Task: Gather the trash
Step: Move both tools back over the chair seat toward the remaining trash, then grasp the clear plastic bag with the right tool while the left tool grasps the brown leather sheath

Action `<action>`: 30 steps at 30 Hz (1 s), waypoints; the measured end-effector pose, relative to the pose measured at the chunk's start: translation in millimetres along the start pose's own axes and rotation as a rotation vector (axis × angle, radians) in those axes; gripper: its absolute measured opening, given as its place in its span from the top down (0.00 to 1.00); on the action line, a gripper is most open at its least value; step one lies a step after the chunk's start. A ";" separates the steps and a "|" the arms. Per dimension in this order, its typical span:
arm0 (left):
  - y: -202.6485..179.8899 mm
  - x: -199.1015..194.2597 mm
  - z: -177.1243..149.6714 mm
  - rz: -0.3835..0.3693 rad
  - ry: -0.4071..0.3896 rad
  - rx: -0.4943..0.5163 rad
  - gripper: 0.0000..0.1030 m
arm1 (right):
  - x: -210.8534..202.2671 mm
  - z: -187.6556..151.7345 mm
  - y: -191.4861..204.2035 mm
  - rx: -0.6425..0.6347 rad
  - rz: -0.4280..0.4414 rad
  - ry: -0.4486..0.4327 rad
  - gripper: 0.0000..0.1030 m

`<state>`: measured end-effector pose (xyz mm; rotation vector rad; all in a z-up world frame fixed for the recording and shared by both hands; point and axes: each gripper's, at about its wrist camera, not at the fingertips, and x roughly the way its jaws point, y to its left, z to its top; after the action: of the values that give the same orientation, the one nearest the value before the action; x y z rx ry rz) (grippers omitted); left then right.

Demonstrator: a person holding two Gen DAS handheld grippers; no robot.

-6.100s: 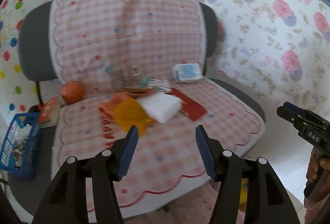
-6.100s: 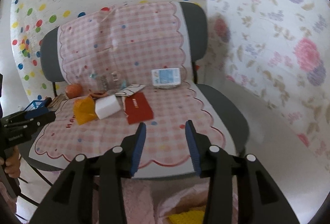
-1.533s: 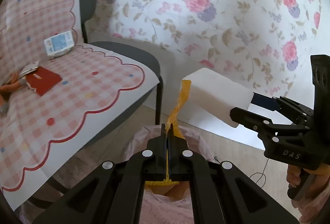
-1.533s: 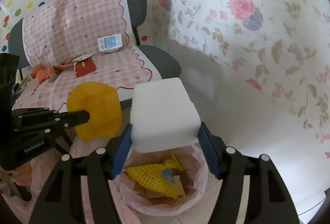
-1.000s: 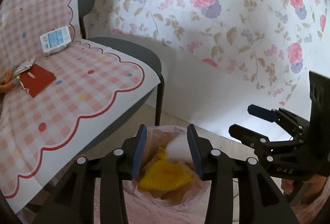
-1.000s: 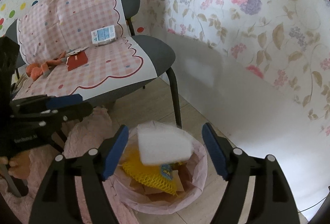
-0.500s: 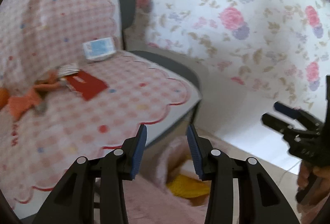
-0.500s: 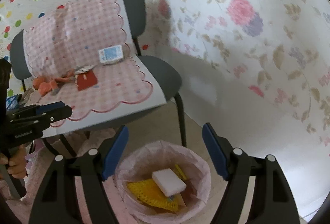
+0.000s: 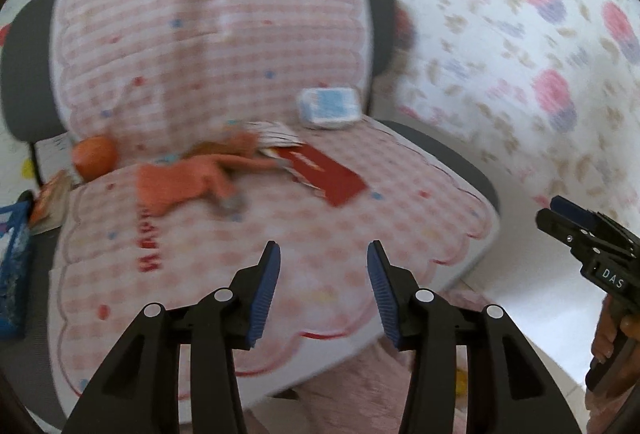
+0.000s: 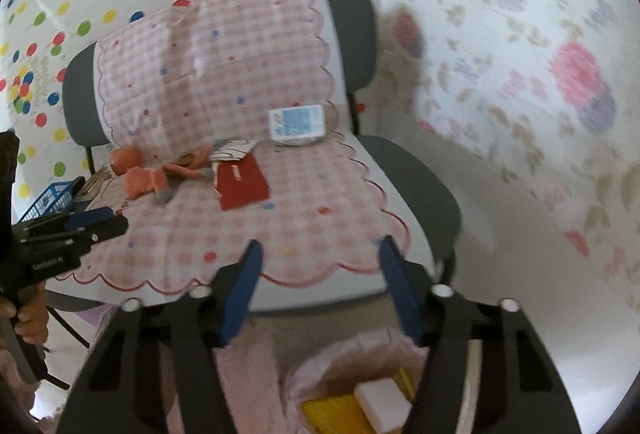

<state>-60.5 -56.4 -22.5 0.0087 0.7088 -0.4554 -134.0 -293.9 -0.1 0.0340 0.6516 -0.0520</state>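
The left gripper (image 9: 323, 286) stands part-open with nothing between its blue pads; its jaws have just been opening a little. The right gripper (image 10: 322, 288) also stands part-open and empty, its jaws having just been closing. Directly below the right gripper sits the pink-lined trash bin (image 10: 344, 358), which holds a white foam block (image 10: 382, 404) lying against yellow mesh (image 10: 332, 414). Ahead of both grippers is the chair (image 10: 416, 178) under a pink checked cover (image 9: 208, 46). Trash on the seat, beyond the fingertips: a red packet (image 9: 326, 176), an orange cloth-like item (image 9: 188, 180) to its left and touching crumpled printed paper (image 10: 232, 150), and a blue-and-white pack (image 9: 329, 109) against the backrest. Far left of the left gripper, an orange ball (image 9: 95, 156) and a blue basket (image 9: 12, 274), contents too blurred to identify.
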 end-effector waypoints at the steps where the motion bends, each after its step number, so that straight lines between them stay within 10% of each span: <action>1: 9.9 0.1 2.5 0.015 -0.004 -0.017 0.54 | 4.9 3.7 4.4 -0.009 0.005 0.001 0.69; 15: 97.7 22.1 27.8 0.186 0.001 -0.132 0.45 | 76.7 55.6 53.9 -0.086 0.124 0.002 0.76; 30: 162.3 45.5 68.0 0.292 -0.022 -0.160 0.45 | 183.6 114.0 137.1 -0.254 0.265 0.081 0.51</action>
<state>78.3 61.0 -22.6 -0.0428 0.7075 -0.1185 88.9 -169.5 -18.9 -0.1229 0.7262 0.2893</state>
